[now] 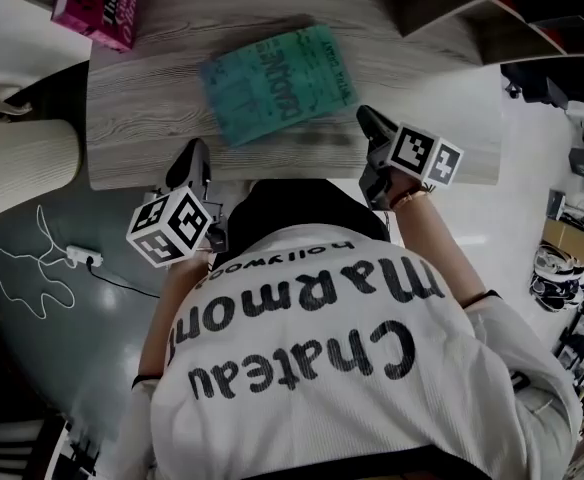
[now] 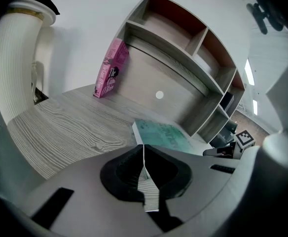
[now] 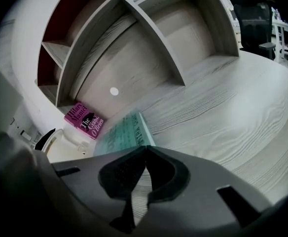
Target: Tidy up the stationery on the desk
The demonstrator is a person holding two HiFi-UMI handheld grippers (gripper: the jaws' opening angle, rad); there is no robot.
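Note:
A teal book (image 1: 277,81) lies flat in the middle of the wooden desk (image 1: 152,118); it also shows as the teal book (image 2: 163,135) and the teal book (image 3: 123,132). A pink book (image 1: 97,3) stands at the desk's far left, seen again as the pink book (image 2: 110,70) and the pink book (image 3: 85,121). My left gripper (image 1: 197,156) hovers at the desk's near edge, left of the teal book, shut and empty. My right gripper (image 1: 370,120) sits just right of the teal book's near corner, also shut with nothing held.
Wooden shelf compartments (image 2: 183,38) rise behind the desk. A white ribbed column (image 1: 17,163) stands to the left, with a white power strip (image 1: 80,258) and cable on the grey floor. Office clutter (image 1: 572,258) fills the far right.

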